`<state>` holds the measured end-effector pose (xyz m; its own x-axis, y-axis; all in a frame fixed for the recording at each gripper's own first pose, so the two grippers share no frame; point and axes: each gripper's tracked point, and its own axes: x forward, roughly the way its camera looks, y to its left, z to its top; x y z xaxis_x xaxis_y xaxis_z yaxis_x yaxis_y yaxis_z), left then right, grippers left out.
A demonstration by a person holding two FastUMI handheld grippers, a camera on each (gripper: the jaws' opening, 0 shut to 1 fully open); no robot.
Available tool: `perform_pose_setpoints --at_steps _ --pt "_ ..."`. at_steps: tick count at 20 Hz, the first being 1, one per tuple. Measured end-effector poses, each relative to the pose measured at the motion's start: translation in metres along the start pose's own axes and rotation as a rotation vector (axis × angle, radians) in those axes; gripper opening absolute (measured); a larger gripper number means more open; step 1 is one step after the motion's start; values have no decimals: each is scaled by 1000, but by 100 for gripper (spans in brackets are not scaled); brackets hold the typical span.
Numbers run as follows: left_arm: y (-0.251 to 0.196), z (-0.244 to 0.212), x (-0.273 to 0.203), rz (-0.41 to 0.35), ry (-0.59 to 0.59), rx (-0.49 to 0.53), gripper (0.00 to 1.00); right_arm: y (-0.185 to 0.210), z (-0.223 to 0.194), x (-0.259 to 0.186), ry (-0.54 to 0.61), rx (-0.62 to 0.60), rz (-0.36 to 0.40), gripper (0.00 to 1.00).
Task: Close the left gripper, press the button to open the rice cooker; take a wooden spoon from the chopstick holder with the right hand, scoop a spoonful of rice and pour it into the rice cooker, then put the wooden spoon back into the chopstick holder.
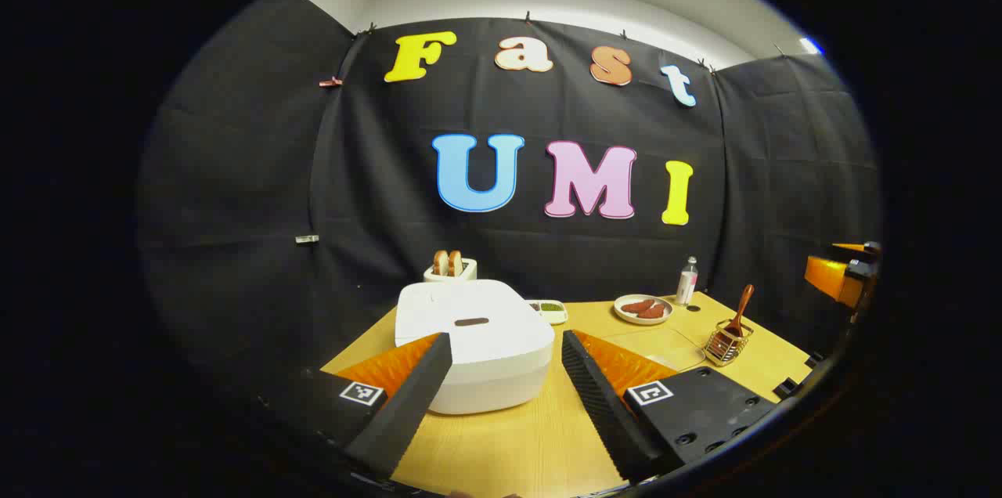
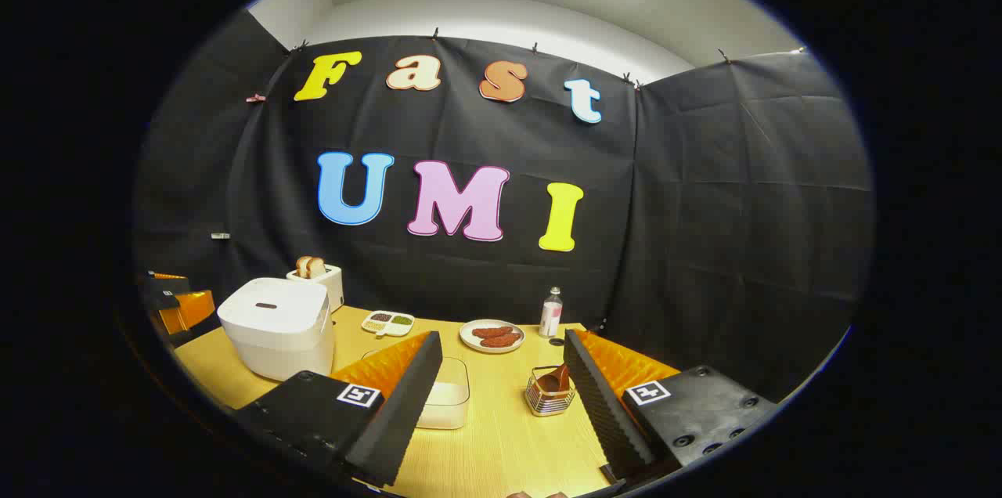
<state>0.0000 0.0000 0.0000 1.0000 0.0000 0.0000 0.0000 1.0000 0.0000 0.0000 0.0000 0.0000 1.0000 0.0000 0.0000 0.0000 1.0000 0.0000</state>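
A white rice cooker (image 1: 473,341) with its lid down stands on the wooden table (image 1: 532,443), straight ahead of my open left gripper (image 1: 507,349); a dark button slot (image 1: 471,321) shows on its lid. A wooden spoon (image 1: 740,310) stands in a wire chopstick holder (image 1: 726,344) at the right. In the right gripper view the holder (image 2: 548,392) with the spoon (image 2: 554,378) sits just ahead of my open right gripper (image 2: 501,353), near its right finger. A clear box of rice (image 2: 446,402) lies by the left finger. The cooker (image 2: 275,326) stands far left, and the left gripper (image 2: 176,302) shows beside it.
A toaster (image 1: 450,267) with bread stands behind the cooker. A divided dish (image 1: 550,311), a plate of sausages (image 1: 643,308) and a small bottle (image 1: 686,280) line the table's back. The right gripper (image 1: 841,279) shows at the far right edge of the left gripper view.
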Motion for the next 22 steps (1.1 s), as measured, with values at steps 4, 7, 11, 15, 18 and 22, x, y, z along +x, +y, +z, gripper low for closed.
perform_pose_setpoints --at_steps 4,7,11,15,18,22 --pt "1 3 2 17 -5 14 97 -5 -16 0 36 19 -15 98" --pt "3 -1 0 26 6 17 97 -9 -19 3 42 30 -35 98" --pt "6 -7 -3 4 21 34 98 -10 -13 5 23 31 -47 98" --pt "18 -5 -5 18 13 27 98 -7 -17 9 44 45 -54 98" --pt "26 -6 -2 24 21 21 98 -2 -15 11 56 74 -47 98" --pt "30 14 16 -27 -9 10 95 -5 -16 16 56 47 -59 98"
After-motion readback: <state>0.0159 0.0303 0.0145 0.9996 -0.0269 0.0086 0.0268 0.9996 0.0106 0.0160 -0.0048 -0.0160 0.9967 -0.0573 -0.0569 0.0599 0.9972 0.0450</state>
